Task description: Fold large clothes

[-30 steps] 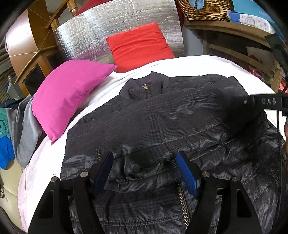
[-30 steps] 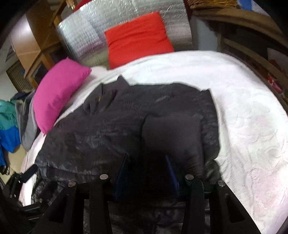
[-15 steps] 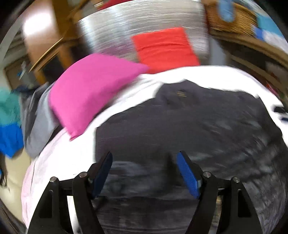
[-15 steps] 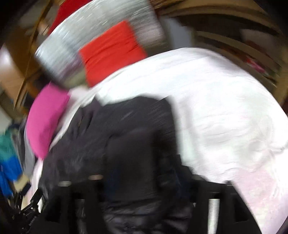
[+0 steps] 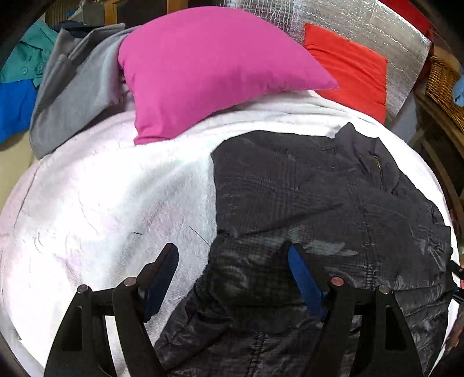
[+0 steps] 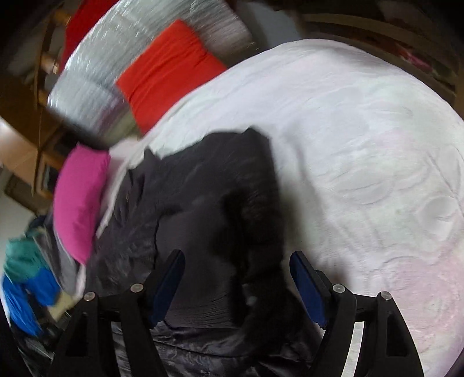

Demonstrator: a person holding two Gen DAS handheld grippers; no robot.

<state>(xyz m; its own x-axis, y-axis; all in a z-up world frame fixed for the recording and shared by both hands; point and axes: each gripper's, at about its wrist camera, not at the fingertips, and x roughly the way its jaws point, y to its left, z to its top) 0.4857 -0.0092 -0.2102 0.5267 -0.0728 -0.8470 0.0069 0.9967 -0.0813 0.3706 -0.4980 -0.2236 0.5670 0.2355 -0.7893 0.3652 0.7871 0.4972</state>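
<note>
A dark quilted jacket (image 5: pixel 319 208) lies flat on the white bed cover (image 5: pixel 101 203), collar and zip toward the upper right. Its sleeves look folded in over the body. My left gripper (image 5: pixel 232 275) is open and empty, just above the jacket's left edge, one finger over the cover and one over the fabric. In the blurred right wrist view the jacket (image 6: pixel 203 197) fills the lower left. My right gripper (image 6: pixel 236 278) is open and empty above the jacket's right edge.
A pink pillow (image 5: pixel 208 63) and a red cushion (image 5: pixel 353 66) lie at the head of the bed against a silver quilted panel (image 5: pixel 362 26). Grey, teal and blue clothes (image 5: pixel 66 87) are piled at the bed's left. A wicker basket (image 5: pixel 443 84) stands at the right.
Both grippers have swung outward, the left toward the jacket's left edge and the right toward its right edge. The right gripper has opened. The jacket lies as before.
</note>
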